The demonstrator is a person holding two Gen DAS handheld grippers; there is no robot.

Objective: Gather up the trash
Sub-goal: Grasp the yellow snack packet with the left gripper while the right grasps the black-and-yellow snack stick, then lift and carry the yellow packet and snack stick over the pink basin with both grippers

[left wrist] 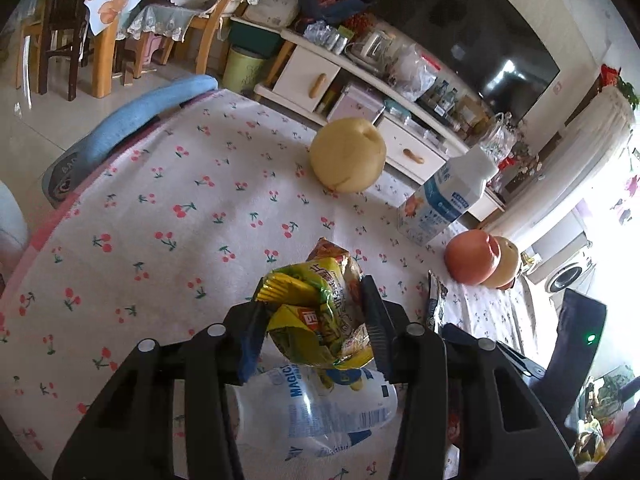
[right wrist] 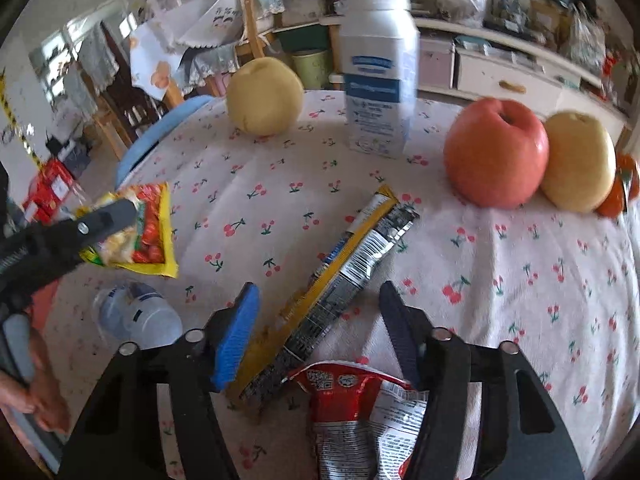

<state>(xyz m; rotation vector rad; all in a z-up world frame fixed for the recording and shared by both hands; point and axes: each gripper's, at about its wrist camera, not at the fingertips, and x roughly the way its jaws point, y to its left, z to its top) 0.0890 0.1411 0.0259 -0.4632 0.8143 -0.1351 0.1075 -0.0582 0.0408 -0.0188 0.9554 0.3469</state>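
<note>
My left gripper [left wrist: 314, 316] is shut on a yellow and green snack wrapper [left wrist: 320, 320] and holds it above the cherry-print tablecloth [left wrist: 160, 208]; the same wrapper [right wrist: 140, 232] shows at the left of the right wrist view. A crushed clear plastic bottle [left wrist: 316, 404] lies on the cloth under it and also shows in the right wrist view [right wrist: 136, 316]. My right gripper [right wrist: 316, 320] is open, its fingers on either side of a long yellow and silver wrapper [right wrist: 340, 280] lying flat. A red and silver crumpled wrapper [right wrist: 360, 412] lies just below the right gripper.
A yellow pear [right wrist: 264, 96], a white and blue milk bottle [right wrist: 378, 68], a red apple [right wrist: 496, 152] and a second pear [right wrist: 580, 160] stand at the back of the table. A blue chair back [left wrist: 140, 116] is at the far left edge. A TV cabinet [left wrist: 360, 80] lies beyond.
</note>
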